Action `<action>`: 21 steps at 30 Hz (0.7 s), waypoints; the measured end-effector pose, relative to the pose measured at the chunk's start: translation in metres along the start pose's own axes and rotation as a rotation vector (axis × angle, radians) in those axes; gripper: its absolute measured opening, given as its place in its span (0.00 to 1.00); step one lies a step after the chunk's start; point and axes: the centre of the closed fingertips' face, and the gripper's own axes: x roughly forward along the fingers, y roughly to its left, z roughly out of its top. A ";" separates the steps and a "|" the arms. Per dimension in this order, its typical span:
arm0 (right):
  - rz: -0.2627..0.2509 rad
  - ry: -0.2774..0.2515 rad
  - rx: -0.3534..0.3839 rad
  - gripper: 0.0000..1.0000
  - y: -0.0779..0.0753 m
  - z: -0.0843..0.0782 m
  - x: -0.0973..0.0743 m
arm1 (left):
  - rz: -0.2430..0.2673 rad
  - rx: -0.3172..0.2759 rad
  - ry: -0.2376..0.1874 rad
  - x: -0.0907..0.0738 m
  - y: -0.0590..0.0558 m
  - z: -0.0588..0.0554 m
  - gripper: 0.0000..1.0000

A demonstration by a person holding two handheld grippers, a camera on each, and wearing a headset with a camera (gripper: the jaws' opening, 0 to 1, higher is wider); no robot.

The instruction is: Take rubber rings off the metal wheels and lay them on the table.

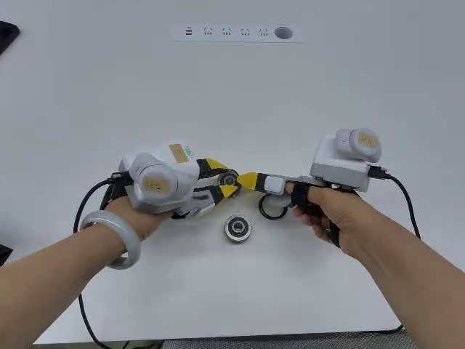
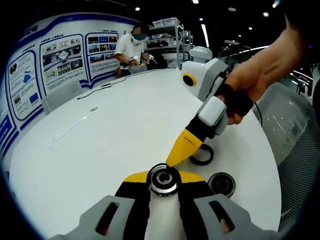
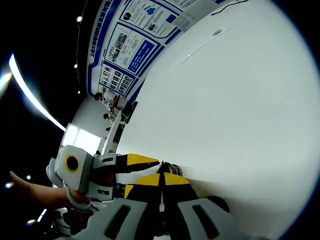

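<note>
Head view: I have both grippers meeting over the middle of the tabletop [image 1: 327, 94], well back from its near edge.
Left gripper [image 1: 222, 180]: clamped across the rim of a metal wheel [image 1: 229, 178], seemingly just above the surface. I judge it's a steady anchor to pull the rubber against.
Right gripper [image 1: 251, 181]: jaws pressed together into one yellow point, with the tip touching the wheel's dark outer band. I cannot tell whether any rubber is pinched.
Loose rubber ring [image 1: 272, 208]: lying flat on the tabletop just below the right gripper, already off.
Second wheel [image 1: 237, 228]: flat on the tabletop, near the ring but apart from it, and closer to me than the held one.
Room: open white surface all round — the power strip [image 1: 236, 33] sits far back, and cables [image 1: 403, 200] trail off behind both hands.
Risk: my guess is a peel toward the right has a free run — dropping low could knock the loose ring.
</note>
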 end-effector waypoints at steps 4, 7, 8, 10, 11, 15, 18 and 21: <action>0.003 0.001 -0.001 0.02 0.002 -0.001 0.000 | 0.009 -0.004 -0.003 -0.003 0.002 -0.002 0.28; 0.004 0.000 0.000 0.02 0.003 -0.001 0.000 | 0.014 -0.014 -0.001 -0.005 0.004 -0.006 0.30; 0.005 0.001 0.001 0.02 0.004 -0.001 0.000 | 0.016 -0.019 0.000 -0.006 0.004 -0.007 0.30; 0.006 0.001 0.001 0.02 0.004 -0.001 0.000 | 0.020 -0.025 -0.001 -0.007 0.005 -0.008 0.32; 0.006 0.001 -0.001 0.02 0.004 -0.001 0.000 | 0.022 -0.033 -0.005 -0.008 0.005 -0.008 0.33; 0.010 0.002 0.000 0.02 0.006 -0.001 0.000 | 0.025 -0.045 -0.006 -0.012 0.005 -0.010 0.40; 0.016 0.002 0.001 0.02 0.009 -0.003 0.000 | 0.028 -0.046 0.003 -0.014 0.005 -0.014 0.42; 0.023 0.004 -0.001 0.02 0.013 -0.004 0.000 | 0.035 -0.056 0.009 -0.016 0.006 -0.017 0.43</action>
